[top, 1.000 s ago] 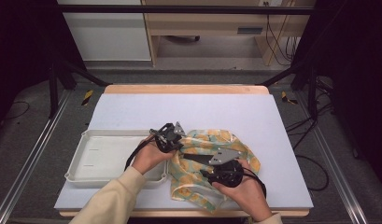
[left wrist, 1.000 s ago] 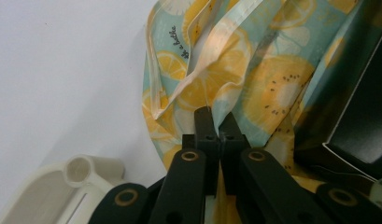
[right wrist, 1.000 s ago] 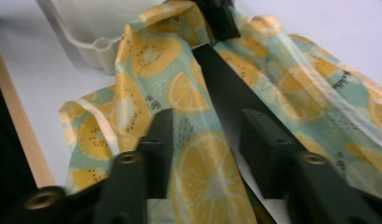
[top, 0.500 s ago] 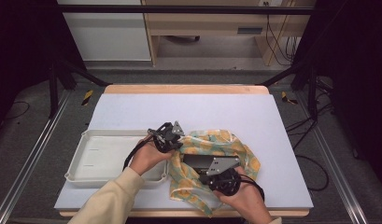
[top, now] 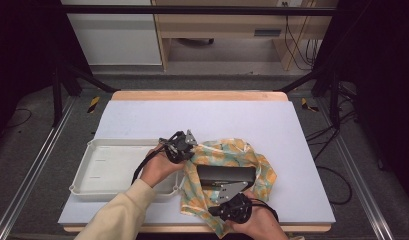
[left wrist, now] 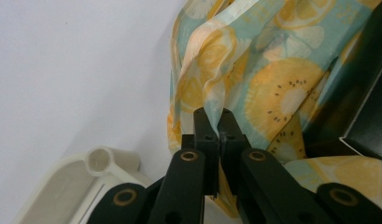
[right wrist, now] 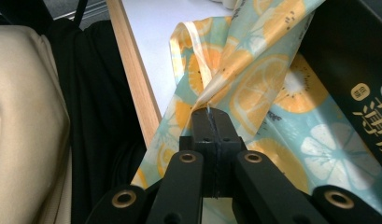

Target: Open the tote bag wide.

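The black box (top: 227, 174) lies flat on the fruit-print cloth (top: 219, 152), which is spread on the white table (top: 202, 117), and the cloth is already folded up around the box on several sides. The left gripper (top: 188, 141) is at the far left corner of the box, and in the left gripper view its jaws are pressed together on a thin fold of the cloth (left wrist: 212, 88). The right gripper (top: 215, 209) is at the near side of the box, close to the wooden table edge (right wrist: 132, 70), and its jaws are shut on another pinch of cloth (right wrist: 212, 88), having just been closing on it. The main risk appears to be the grip itself: each gripper holds only a small ridge of smooth fabric, so a strong pull could let it slide out of the jaws. If both corners are pulled unevenly, the box may likely shift or tip on the cloth and the wrapping becomes loose. The white tray (top: 112, 170) stands just left of the box, so the left hand (top: 159, 167) could bump it. The cloth hanging near the table edge might also catch there.
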